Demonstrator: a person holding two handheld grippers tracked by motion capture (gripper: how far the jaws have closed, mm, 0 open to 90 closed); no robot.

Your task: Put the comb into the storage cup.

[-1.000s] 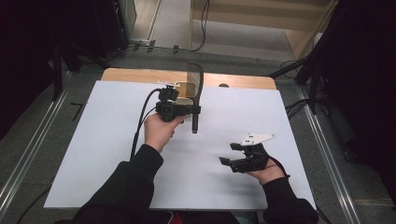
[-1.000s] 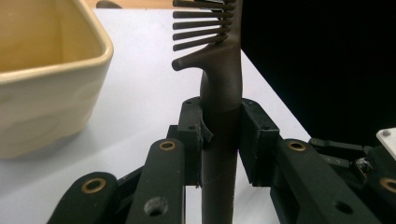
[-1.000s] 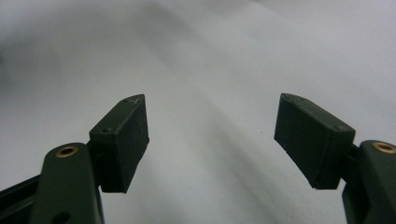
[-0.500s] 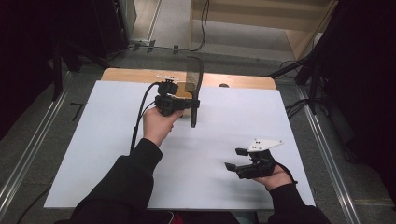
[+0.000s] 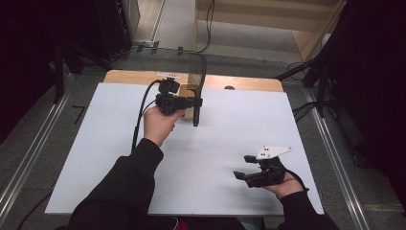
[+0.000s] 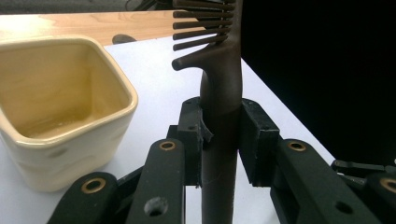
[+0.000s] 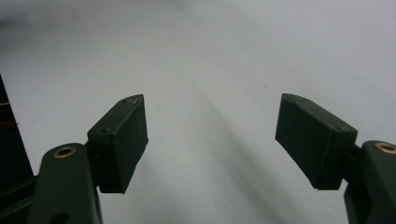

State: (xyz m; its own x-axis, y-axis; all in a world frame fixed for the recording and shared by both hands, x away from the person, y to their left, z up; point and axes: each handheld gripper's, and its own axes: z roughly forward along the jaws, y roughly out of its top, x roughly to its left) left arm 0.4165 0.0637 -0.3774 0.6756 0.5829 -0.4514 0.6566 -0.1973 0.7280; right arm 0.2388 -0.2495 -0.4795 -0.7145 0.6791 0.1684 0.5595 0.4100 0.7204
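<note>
Already the left gripper [image 6: 219, 140] has its fingers [image 6: 191, 135] clamped on the handle of a dark brown comb [image 6: 219, 93], held above the white surface [image 5: 230, 143] just beside a cream square cup [image 6: 60, 116] at the far edge. It looks a light, stiff, smooth plastic piece that could swivel in the pads, so a hold low on the thick handle suits it. The right gripper [image 5: 249, 167] rests well apart, fingers [image 7: 121, 140] spread wide and empty.
</note>
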